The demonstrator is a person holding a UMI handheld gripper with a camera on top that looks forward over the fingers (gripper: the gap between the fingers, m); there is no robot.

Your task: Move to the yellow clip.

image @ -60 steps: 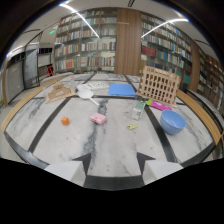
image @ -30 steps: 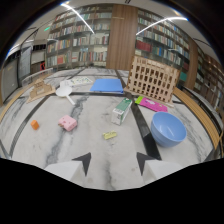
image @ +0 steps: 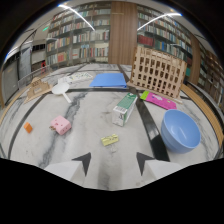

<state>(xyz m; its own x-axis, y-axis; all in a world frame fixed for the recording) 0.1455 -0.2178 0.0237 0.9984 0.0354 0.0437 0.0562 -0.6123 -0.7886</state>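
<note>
Gripper [image: 111, 161] open, nothing held, hovering low and level over the floor. Clip [image: 110, 139] lies just ahead of the fingertips, roughly centered between them, not touching. Approach looks nearly done; only a short advance left. Beyond: carton [image: 124, 109], bowl [image: 180, 131], crate [image: 159, 71].

Yellow clip [image: 110, 140] lay flat on the marble table [image: 90, 110], small, pale yellow, roughly rectangular, turned at a slight angle. It sat just ahead of the open fingers [image: 83, 161], roughly centred between them, not touching either, closer to the left one.
</note>
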